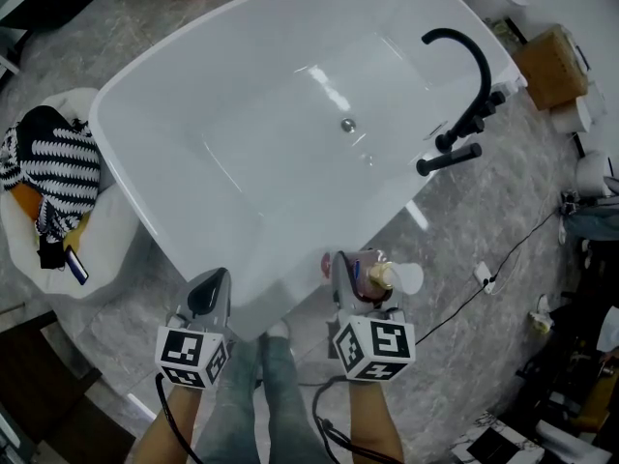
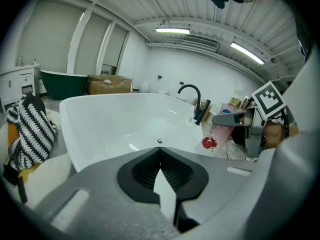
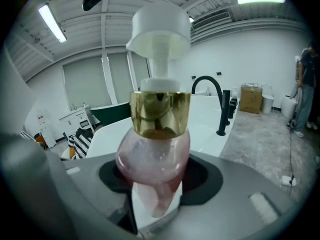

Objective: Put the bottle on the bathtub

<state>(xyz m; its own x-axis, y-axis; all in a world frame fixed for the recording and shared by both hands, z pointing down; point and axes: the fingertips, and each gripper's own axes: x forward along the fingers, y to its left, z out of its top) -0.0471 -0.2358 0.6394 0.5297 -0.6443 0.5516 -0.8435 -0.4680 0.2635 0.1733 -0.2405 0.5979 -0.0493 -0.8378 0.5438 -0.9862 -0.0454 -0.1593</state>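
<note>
A: State of the right claw (image 1: 360,276)?
B: Pinching the bottle (image 1: 372,275). Pads sit on the pink body just under the gold collar, and the white pump head sticks out past the tips.
A: Where's the bottle in frame?
B: Lower middle of the head view, just beside the near rim of the bathtub (image 1: 290,95). It's tilted, with the red-marked base toward the rim. I can't tell whether the base touches it.
A: Left claw (image 2: 159,153)?
B: Tips pressed together, nothing between them. It's lower left in the head view, near that same rim.
A: The tub itself?
B: White, with the drain (image 1: 347,124) at centre. The black faucet (image 1: 464,75) is on the far rim, upper right, well apart from the bottle.
A: Anything else around?
B: Striped cloth (image 1: 58,167) at the left edge, beside the tub. Grey marbled floor (image 1: 464,220).
</note>
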